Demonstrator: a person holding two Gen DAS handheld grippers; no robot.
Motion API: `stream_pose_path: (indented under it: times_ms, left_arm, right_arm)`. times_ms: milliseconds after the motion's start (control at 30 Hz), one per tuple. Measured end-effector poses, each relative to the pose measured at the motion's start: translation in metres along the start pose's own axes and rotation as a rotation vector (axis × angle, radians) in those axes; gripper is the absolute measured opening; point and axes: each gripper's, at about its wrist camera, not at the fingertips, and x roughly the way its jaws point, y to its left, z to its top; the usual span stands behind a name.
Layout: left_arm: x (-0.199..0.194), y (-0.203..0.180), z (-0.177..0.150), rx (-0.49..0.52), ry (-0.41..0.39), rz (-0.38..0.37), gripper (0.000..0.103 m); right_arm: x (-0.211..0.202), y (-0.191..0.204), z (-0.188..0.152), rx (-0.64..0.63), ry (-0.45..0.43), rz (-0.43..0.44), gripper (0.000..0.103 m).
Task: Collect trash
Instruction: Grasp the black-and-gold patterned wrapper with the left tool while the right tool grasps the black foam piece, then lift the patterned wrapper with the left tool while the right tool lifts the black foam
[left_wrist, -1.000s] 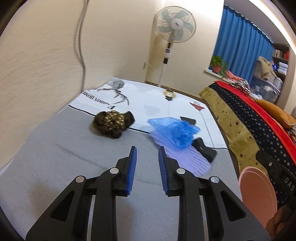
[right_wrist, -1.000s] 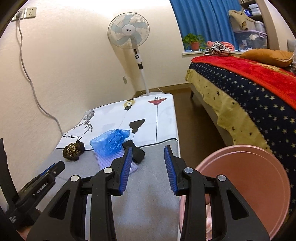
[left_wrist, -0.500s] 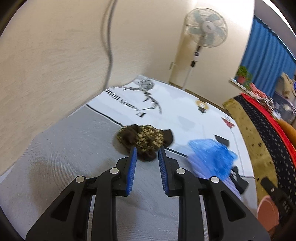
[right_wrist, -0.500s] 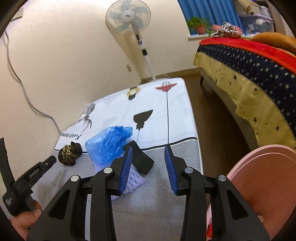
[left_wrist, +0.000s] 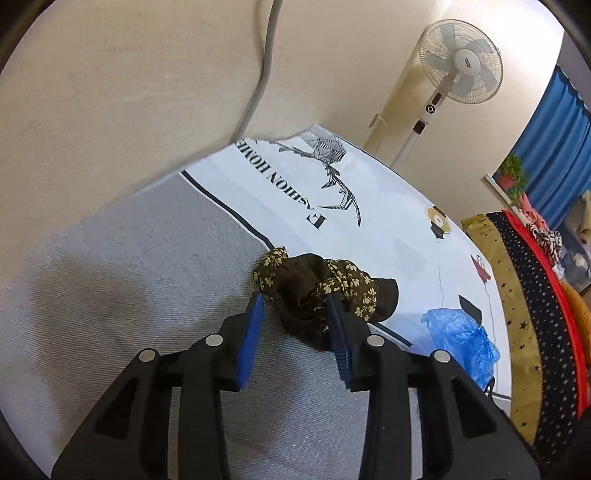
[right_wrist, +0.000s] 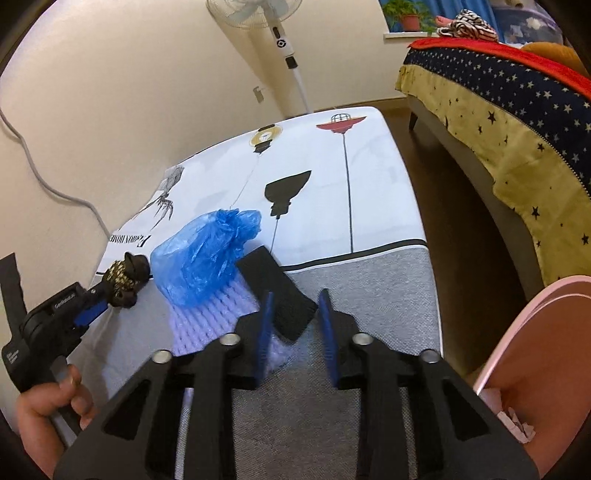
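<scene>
Presently both grippers are reaching for trash on the mat (left_wrist: 110, 280): the left gripper (left_wrist: 293, 312) straddles the brown floral wad (left_wrist: 314, 291), jaws opening and not yet pinching, while the right gripper (right_wrist: 295, 306) closes round the black foam block (right_wrist: 280, 291), which lies against the blue bag (right_wrist: 207, 254), without visibly pressing it. Next, each must clamp, lift and carry across. At far right the pink bin (right_wrist: 532, 354) holds some white scraps (right_wrist: 515, 424).

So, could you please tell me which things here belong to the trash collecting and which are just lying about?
For the job:
- brown floral cloth wad, between the opening left gripper jaws
- black foam piece, at the closing right gripper
- blue plastic bag
- purple foam net
- pink bin

Lying about:
- standing fan
- bed
- potted plant
</scene>
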Motion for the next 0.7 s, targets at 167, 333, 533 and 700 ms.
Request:
stream_pose_path:
  times_ms: [167,333,533,700]
  left_arm:
    - [0.006,-0.002,-0.003,0.003,0.035,-0.046,0.027]
    - [0.001,-0.009,-0.005,0.053,0.024,-0.059,0.007]
    - [-0.022,-0.02,-0.005,0.111,-0.02,-0.053,0.005]
    - [-0.049,-0.031,-0.008,0.169,-0.051,-0.069,0.003]
  right_arm:
    - [-0.003,0.005,-0.001,-0.024,-0.008,0.015,0.01]
    - [-0.015,0.004,-0.001,-0.023,-0.047,0.015,0.009]
    - [-0.041,-0.001,-0.001,-0.01,-0.094,0.007,0.009]
    - [-0.067,0.001,-0.004,-0.027,-0.127,-0.003,0.009]
